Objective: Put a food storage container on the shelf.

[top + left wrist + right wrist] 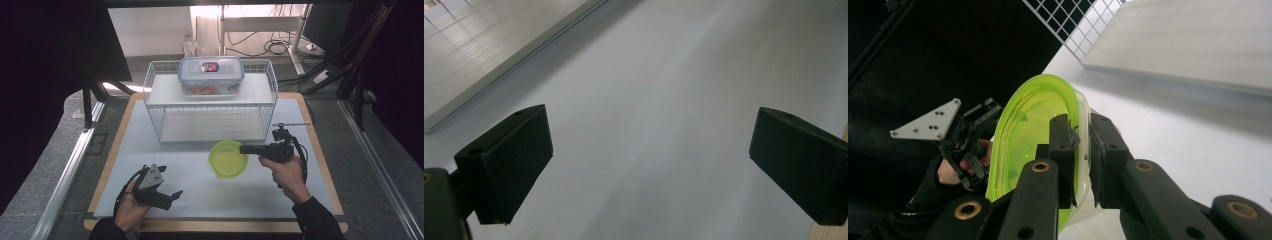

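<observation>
Right gripper (243, 149) is pinching just the rim of the lime-green bowl (228, 159) mid-frame, in front of the wire rack (210, 102) — left gripper (171, 196) idle, jaws wide — such a thin edge grip could let it swing or slip.

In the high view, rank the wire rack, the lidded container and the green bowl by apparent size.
1. wire rack
2. lidded container
3. green bowl, though it sits nearer the camera, so the last two are close.
</observation>
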A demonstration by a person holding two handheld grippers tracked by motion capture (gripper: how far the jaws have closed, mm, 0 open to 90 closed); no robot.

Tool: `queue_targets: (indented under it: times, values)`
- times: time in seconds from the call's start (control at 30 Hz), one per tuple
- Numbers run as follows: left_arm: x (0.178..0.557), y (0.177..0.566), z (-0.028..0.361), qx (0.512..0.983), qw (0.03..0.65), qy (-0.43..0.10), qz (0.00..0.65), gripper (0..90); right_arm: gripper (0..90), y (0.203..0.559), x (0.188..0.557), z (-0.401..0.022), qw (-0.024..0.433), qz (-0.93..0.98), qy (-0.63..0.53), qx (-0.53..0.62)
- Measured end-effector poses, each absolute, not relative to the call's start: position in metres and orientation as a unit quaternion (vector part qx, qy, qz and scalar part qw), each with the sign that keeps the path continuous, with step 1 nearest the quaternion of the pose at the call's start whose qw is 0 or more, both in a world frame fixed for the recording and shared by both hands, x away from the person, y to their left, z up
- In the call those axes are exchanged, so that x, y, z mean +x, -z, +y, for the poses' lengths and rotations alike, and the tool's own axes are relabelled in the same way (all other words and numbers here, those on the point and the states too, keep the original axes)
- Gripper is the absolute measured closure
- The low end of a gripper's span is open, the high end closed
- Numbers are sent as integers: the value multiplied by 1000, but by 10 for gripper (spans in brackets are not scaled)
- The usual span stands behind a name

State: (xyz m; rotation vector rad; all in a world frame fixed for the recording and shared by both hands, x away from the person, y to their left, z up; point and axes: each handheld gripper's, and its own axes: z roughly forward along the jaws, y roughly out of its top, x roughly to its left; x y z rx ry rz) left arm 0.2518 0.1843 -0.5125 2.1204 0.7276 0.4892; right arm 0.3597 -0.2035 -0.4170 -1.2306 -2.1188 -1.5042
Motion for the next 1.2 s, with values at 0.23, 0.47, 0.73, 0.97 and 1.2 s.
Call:
queue_targets:
  times: [0.23,0.47,0.73,0.97,1.2]
  values:
    - [252,512,184,842,411,-194,289,37,818,403,366,-200,126,-732,521,-420]
    - [252,513,185,842,412,-194,289,37,818,391,374,-197,128,-730,525,-418]
    - [252,512,185,843,411,-195,288,37,818,376,383,-195,128,-722,537,-417]
    - [252,512,185,843,411,-196,287,38,818,363,390,-191,125,-718,544,-416]
    - [252,513,185,842,412,-195,288,38,818,348,399,-186,124,-713,551,-416]
